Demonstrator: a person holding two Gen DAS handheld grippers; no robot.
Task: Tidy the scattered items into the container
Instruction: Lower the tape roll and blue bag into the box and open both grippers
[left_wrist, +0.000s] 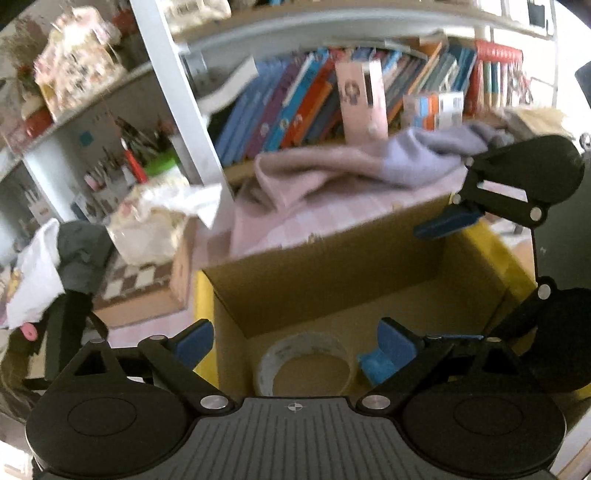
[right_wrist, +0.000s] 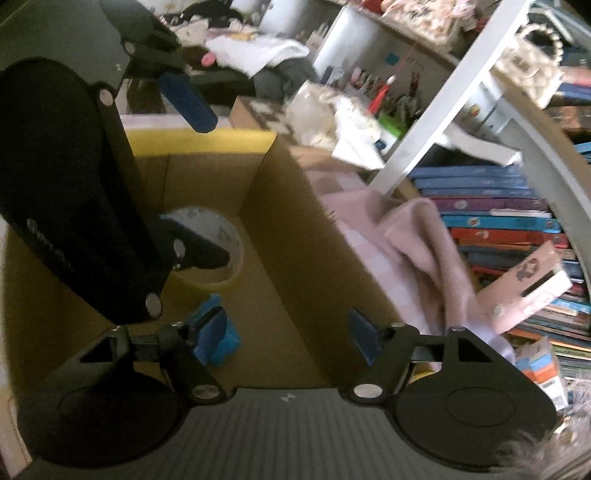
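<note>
In the left wrist view, the left tool (left_wrist: 295, 341) hung over an open cardboard box (left_wrist: 332, 258) with its blue-padded jaws spread wide and nothing between them. Below the gap, on the box floor, lay a roll of tape (left_wrist: 304, 363), a flat ring with a whitish outer face and a tan core. Just to the right of it, close under the right-hand pad, sat a small blue block (left_wrist: 375, 365), apart from the tape. The box was plain brown corrugated board inside, with yellow outer faces showing at its left and right edges. The right tool (left_wrist: 450, 221) reached in from the upper right above the far rim of the box. Behind the box a soft pink and lavender cloth (left_wrist: 351, 170) lay rumpled in front of a shelf of leaning books (left_wrist: 295, 99). In the right wrist view, the right tool (right_wrist: 291, 332) also stood over the box (right_wrist: 295, 240), jaws apart and empty, one pad over the box floor and the other beyond the box wall. The blue block (right_wrist: 225, 343) showed just behind its left-hand pad; whether they touched could not be told. The tape roll (right_wrist: 218, 229) lay further in, partly hidden by the black linkage of the left tool (right_wrist: 192, 177), which crossed the left side of the view. To the right of the box lay the pink cloth (right_wrist: 417, 236), beside stacked books (right_wrist: 495, 221).
</note>
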